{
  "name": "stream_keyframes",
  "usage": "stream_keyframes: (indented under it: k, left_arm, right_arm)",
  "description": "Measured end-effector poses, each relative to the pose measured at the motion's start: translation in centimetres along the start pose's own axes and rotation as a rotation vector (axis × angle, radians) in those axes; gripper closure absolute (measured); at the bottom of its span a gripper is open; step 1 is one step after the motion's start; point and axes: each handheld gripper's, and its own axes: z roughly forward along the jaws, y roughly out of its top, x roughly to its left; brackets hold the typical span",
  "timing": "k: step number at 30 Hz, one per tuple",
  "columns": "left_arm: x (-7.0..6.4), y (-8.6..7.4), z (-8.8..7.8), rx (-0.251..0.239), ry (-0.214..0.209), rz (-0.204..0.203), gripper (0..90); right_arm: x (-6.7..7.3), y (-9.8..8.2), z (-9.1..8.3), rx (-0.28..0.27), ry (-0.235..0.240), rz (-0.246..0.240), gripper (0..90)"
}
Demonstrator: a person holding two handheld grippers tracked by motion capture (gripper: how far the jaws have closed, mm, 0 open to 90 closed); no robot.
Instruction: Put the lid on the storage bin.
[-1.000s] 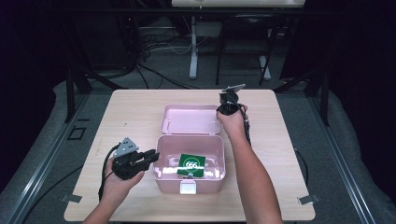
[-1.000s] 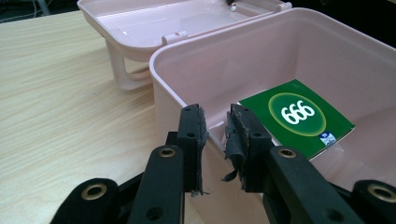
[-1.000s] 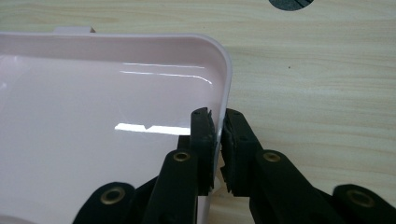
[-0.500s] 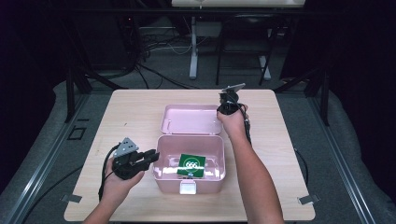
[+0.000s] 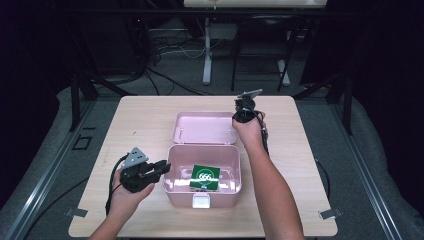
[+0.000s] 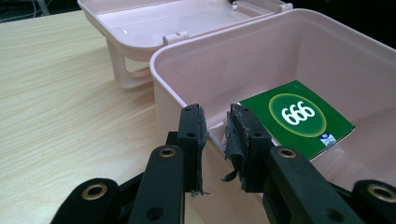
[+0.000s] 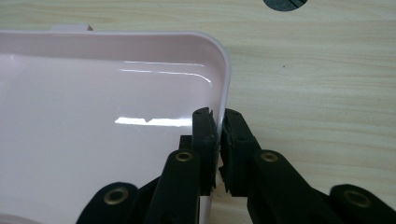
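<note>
The right gripper (image 7: 218, 140) has its jaws pressed onto the right rim of the lid (image 5: 205, 127), one jaw inside and one outside, with only the thin wall between them. The lid lies open and flat on the table (image 5: 310, 165), behind the box (image 5: 202, 192).

The left gripper (image 6: 215, 140) stands astride the left wall of the box, near its front corner. Its jaws are narrow, but a small gap shows at the wall, so it cannot be told if they really clamp it or only bracket it.

Inside the box, on the floor, lies a green card (image 6: 296, 116) with "666" on it.

The box looks like thin, glossy, hard plastic: light, stiff and a little slippery. The rim is probably the best place to hold. One hand should steady the body, because such a light box would slide when the lid turns.
</note>
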Motion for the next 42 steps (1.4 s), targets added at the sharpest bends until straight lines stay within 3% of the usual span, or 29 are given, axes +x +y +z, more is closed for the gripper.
stream_keyframes:
  k: [17,42]
  left_arm:
    - [0.0,0.0,0.1,-0.001,0.001,0.001,75.3]
    - [-0.1,0.1,0.1,0.0,0.005,-0.001,75.4]
  right_arm:
    - [0.3,0.1,-1.2,-0.036,-0.02,-0.019,86.1]
    - [0.7,-0.1,-5.6,-0.18,0.032,-0.059,87.0]
